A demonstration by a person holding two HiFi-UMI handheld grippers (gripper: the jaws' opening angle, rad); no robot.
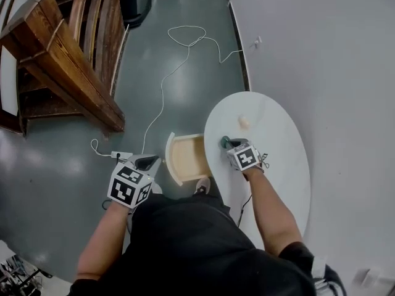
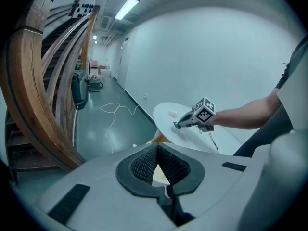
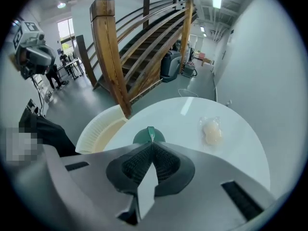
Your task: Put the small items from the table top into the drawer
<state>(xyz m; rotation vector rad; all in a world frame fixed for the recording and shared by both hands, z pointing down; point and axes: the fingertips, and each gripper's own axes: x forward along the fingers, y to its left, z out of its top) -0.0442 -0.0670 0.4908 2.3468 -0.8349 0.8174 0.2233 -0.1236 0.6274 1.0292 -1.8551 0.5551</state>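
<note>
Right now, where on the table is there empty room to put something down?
The table is bare along the wall side and near the person. It's busiest by the open drawer, where the right gripper pinches a green item, with the pale packet beyond. The drawer looks bare.

The desk (image 1: 278, 184) has a smooth white top with a soft gloss. The drawer (image 1: 174, 159) shows pale bare wood inside and a white ribbed front. The staircase (image 1: 62, 54) is varnished brown wood, and the floor (image 1: 185, 73) is glossy grey-green. The right gripper (image 3: 151, 141) and left gripper (image 2: 157, 147) are matt grey plastic with black ribbed pads. The green item (image 3: 140, 137) looks matt. The pale item (image 3: 211, 131) lies in clear, shiny wrap.
</note>
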